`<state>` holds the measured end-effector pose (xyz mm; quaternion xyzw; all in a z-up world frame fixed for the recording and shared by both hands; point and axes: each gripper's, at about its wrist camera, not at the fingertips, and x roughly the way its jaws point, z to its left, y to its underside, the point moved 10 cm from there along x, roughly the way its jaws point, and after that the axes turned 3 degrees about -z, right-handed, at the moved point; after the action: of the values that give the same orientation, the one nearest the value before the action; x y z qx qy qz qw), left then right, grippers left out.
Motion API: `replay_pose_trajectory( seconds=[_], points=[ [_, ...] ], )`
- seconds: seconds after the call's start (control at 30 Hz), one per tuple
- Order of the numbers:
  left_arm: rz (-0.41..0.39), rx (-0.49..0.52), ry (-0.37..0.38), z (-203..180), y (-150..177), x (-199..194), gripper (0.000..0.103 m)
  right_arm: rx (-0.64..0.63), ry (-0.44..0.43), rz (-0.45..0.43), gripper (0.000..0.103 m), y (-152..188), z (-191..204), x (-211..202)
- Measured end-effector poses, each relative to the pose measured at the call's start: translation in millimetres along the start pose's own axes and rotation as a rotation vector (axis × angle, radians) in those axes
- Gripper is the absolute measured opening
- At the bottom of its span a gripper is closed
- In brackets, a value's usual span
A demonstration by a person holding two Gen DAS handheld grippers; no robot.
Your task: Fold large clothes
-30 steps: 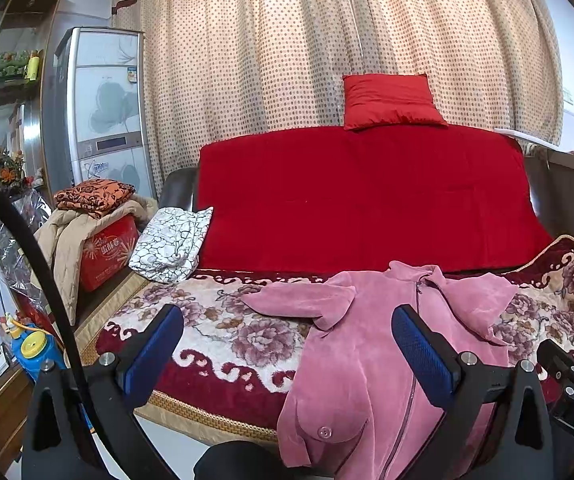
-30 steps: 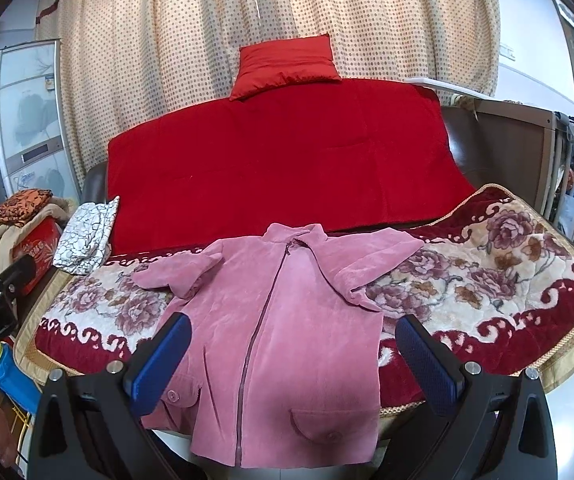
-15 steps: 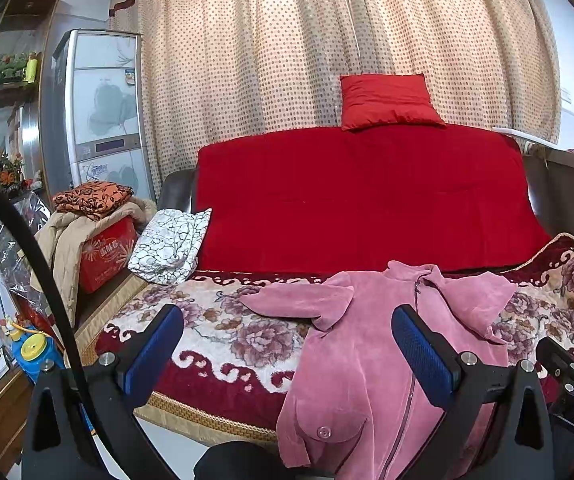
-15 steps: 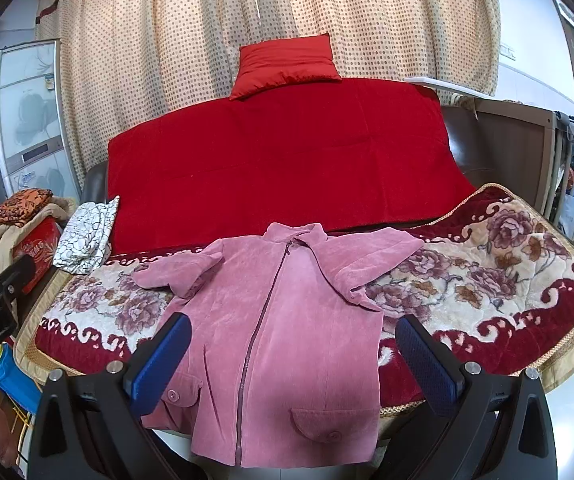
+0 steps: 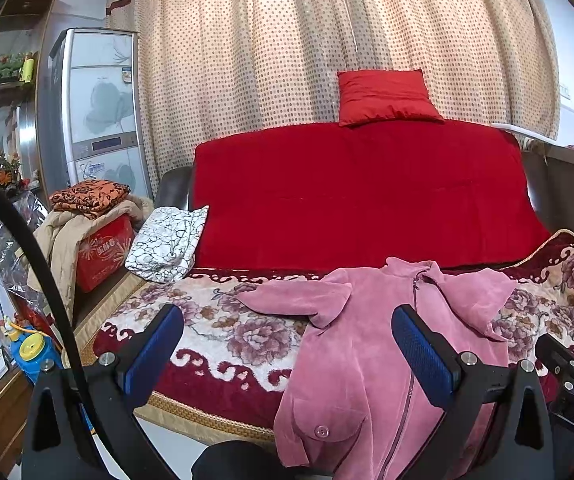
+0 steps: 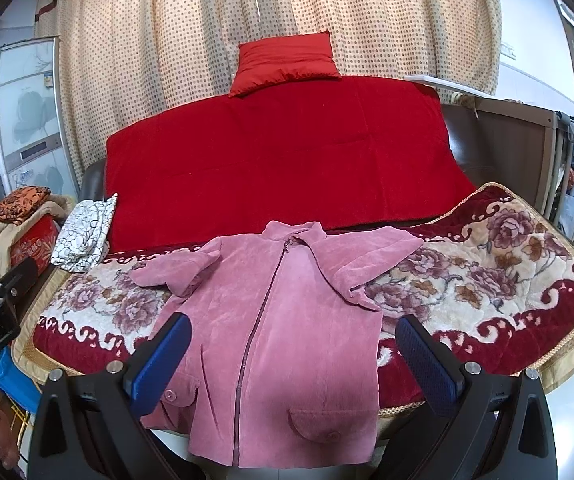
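A pink zip-front jacket (image 6: 283, 320) lies face up on the sofa seat, collar toward the backrest, both sleeves folded in over its chest, hem hanging over the front edge. It also shows in the left wrist view (image 5: 371, 360). My right gripper (image 6: 291, 354) is open and empty, held in front of the jacket's lower half. My left gripper (image 5: 287, 346) is open and empty, held in front of the seat at the jacket's left side. Neither gripper touches the jacket.
The sofa has a floral red-and-cream seat cover (image 6: 487, 276) and a red blanket over its back (image 6: 283, 160) with a red cushion (image 6: 287, 62) on top. A white patterned cloth (image 5: 167, 244), a red box with piled clothes (image 5: 95, 232) and a fridge (image 5: 99, 112) stand at the left.
Both views have barely shifted. The jacket has not moved and both grippers stay open.
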<state>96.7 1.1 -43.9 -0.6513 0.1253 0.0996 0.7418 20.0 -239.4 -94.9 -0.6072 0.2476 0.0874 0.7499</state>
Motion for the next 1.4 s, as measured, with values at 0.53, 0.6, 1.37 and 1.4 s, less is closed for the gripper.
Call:
replay_pose_trajectory(
  seconds=[0.53,0.6,1.37,1.4],
  points=[
    [0.010,0.006,0.008,-7,-1,9,0.103,-0.012,0.007,0.006,0.103,-1,-2,6],
    [0.012,0.007,0.010,-9,-1,11,0.103,-0.013,0.010,0.008,0.103,-1,-1,8],
    [0.115,0.045,0.067,-39,17,59,0.103,-0.021,0.066,0.043,0.103,3,-20,37],
    [0.129,0.047,0.069,-41,21,65,0.103,-0.024,0.079,0.046,0.103,2,-23,41]
  ],
)
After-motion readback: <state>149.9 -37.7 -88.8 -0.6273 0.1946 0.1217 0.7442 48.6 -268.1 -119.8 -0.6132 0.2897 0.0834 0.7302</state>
